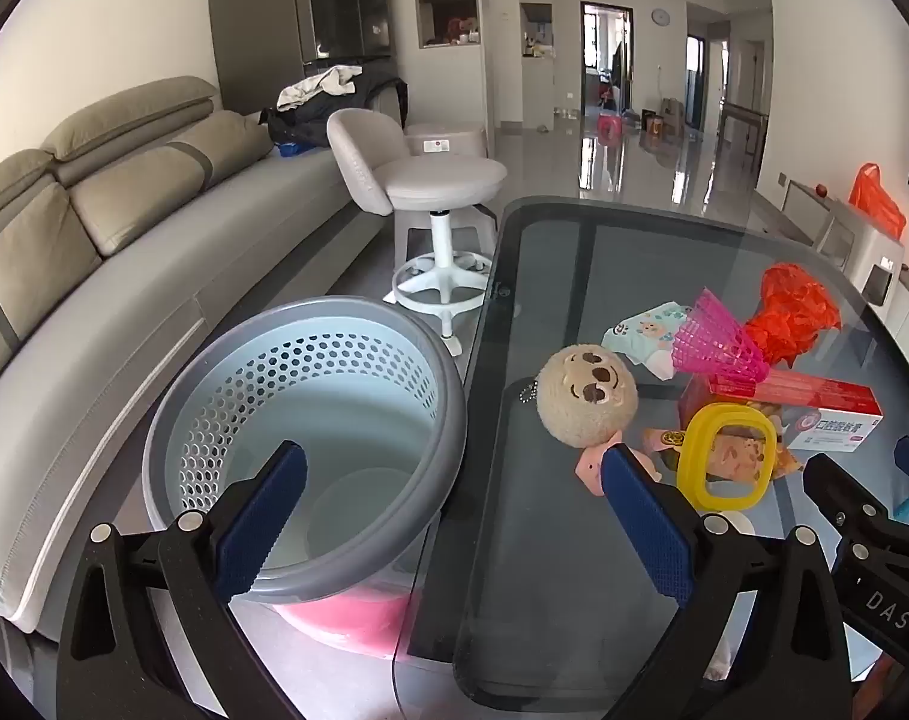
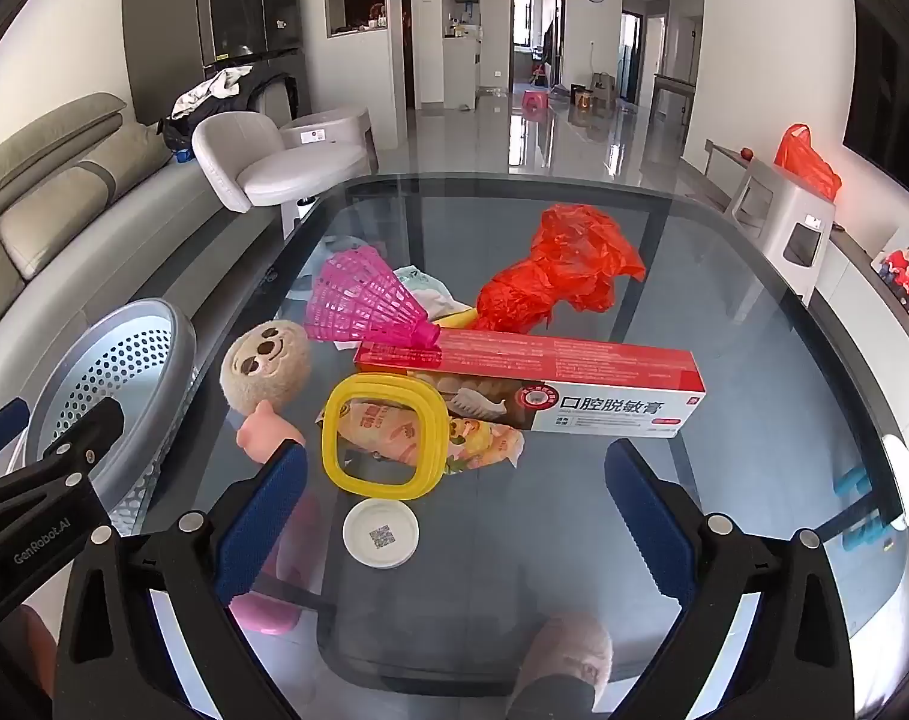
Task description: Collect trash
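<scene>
Both my tongs stand spread wide, empty: left tongs (image 1: 454, 516) over the basket (image 1: 454, 396) rim, right tongs (image 2: 454, 510) above the desk (image 2: 754, 360). Trash at twelve o'clock: red bag (image 2: 562, 270), toothpaste box (image 2: 574, 384), snack wrapper (image 2: 484, 438).

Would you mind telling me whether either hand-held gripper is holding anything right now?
Nothing is held: the left hand-held gripper and right hand-held gripper are both open and empty.

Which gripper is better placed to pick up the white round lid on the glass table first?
Probably the right gripper. It hangs open with the white round lid lying almost directly between its fingers. The left gripper, also open, points mostly at the grey basket beside the glass table.
</scene>
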A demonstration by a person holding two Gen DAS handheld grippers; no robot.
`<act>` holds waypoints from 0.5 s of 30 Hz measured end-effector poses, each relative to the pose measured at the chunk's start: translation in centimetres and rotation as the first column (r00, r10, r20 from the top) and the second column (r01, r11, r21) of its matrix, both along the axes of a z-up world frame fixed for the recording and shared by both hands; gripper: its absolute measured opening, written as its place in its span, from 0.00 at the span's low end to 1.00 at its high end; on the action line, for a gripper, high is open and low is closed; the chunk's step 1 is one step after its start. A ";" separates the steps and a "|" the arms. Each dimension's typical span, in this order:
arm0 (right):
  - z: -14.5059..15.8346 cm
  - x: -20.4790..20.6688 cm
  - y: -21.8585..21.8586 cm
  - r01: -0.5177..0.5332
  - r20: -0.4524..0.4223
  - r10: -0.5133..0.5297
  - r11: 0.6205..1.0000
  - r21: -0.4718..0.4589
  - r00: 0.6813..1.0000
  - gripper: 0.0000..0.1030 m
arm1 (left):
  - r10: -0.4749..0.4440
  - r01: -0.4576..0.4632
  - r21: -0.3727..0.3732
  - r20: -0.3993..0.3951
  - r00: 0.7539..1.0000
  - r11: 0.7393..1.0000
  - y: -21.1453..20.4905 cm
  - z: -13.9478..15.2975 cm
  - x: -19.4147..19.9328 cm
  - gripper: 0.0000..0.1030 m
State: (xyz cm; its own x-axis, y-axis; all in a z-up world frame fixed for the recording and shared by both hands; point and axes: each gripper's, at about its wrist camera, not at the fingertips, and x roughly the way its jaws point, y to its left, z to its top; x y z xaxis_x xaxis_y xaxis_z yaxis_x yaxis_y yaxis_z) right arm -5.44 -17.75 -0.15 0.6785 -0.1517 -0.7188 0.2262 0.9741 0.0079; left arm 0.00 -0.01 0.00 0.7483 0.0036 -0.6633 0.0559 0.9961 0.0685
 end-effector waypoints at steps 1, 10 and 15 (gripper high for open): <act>0.0 0.0 0.0 0.000 -0.001 0.000 1.000 0.004 1.000 0.92 | -0.001 0.001 0.000 0.002 1.000 1.000 0.0 0.0 0.0 0.94; 0.0 0.0 -0.1 0.002 0.002 -0.002 1.000 0.003 1.000 0.92 | -0.001 0.001 0.000 0.001 1.000 1.000 0.0 0.0 0.0 0.94; 0.1 0.0 -0.1 0.000 0.002 0.000 1.000 0.004 1.000 0.92 | -0.002 0.002 -0.002 0.000 1.000 1.000 0.0 0.0 0.0 0.94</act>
State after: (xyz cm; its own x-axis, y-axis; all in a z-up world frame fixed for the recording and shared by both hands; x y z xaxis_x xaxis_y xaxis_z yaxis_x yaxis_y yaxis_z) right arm -5.43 -17.85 -0.09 0.6796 -0.1485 -0.7184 0.2260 0.9741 0.0124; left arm -0.02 0.02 0.03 0.7486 0.0011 -0.6631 0.0579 0.9961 0.0670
